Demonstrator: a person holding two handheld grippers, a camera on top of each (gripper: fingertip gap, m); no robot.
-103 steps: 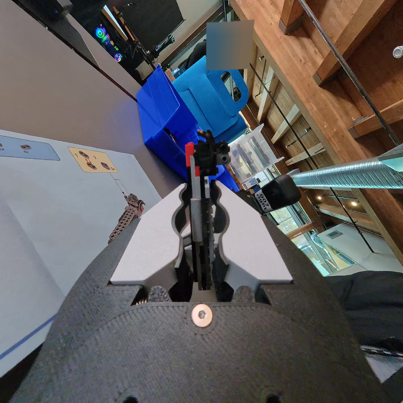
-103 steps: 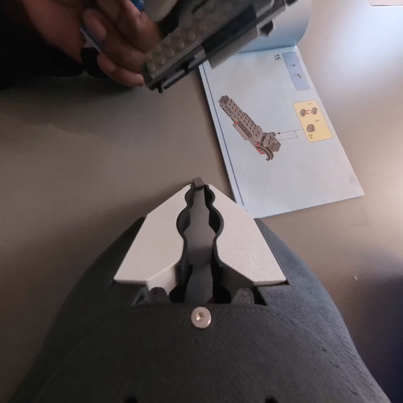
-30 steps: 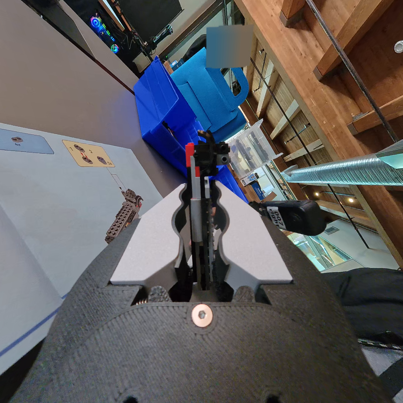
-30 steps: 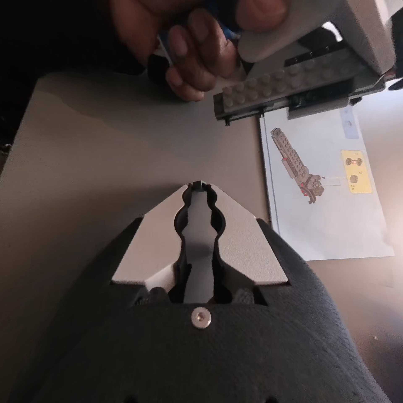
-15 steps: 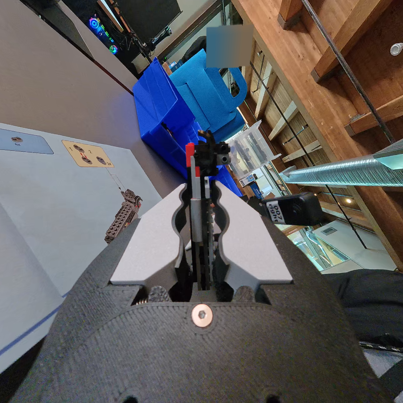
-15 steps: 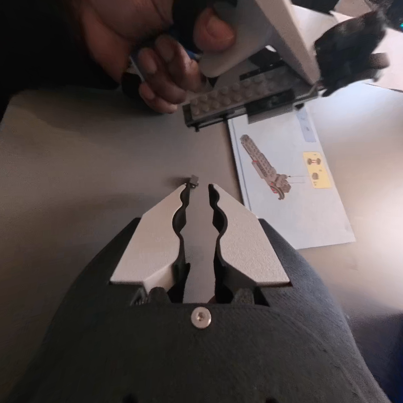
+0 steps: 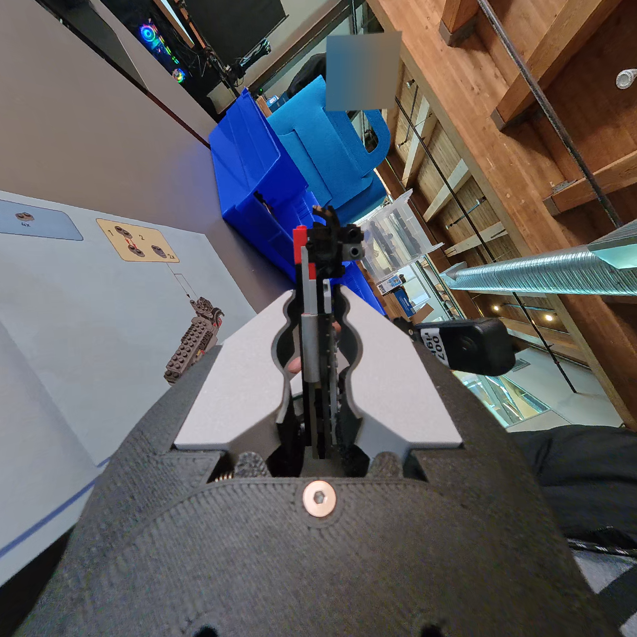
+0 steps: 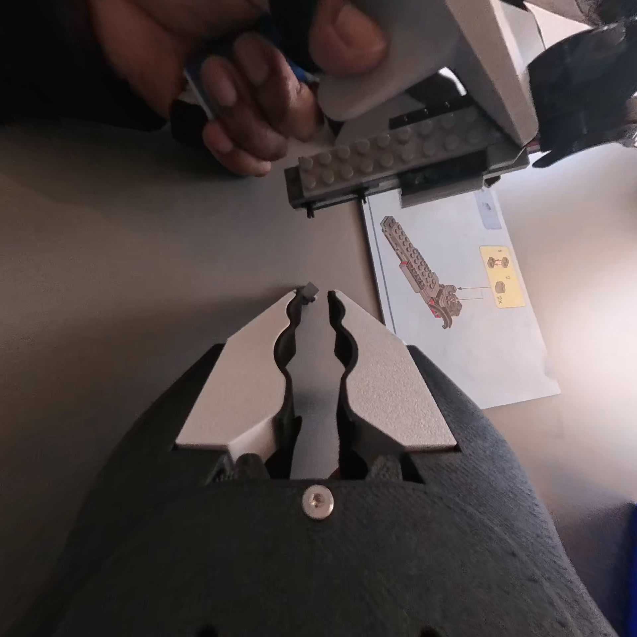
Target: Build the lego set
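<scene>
- Your left gripper [image 7: 315, 293] was clamped tight on the lego assembly [image 7: 317, 310], a long grey-and-black build lying lengthwise between its fingers.
- The build's red and black end [image 7: 327, 241] stuck out past the fingertips, up in the air and clear of the desk [image 7: 86, 131].
- From your right wrist view, that same assembly [image 8: 389, 155] showed its studded grey top, held above the desk [image 8: 138, 275] with your hand [image 8: 248, 103] wrapped around the left gripper's handle.
- Your right gripper [image 8: 313, 294] stood parted, a clear gap between its fingertips.
- A small grey lego piece [image 8: 309, 291] sat right at the tip of the left-hand finger; whether it was stuck to the finger or resting on the desk, I could not tell.
- That little piece sat below the held assembly and apart from it.
- The instruction booklet [image 8: 465, 327] lay open on the desk to the right of the gripper, its page showing a drawing of the build.
- In your left wrist view the booklet [image 7: 86, 310] sat to the left, with blue bins [image 7: 251, 172] beyond it at the desk's far end.
- A black camera [image 7: 472, 344] hung just right of the left gripper.
</scene>
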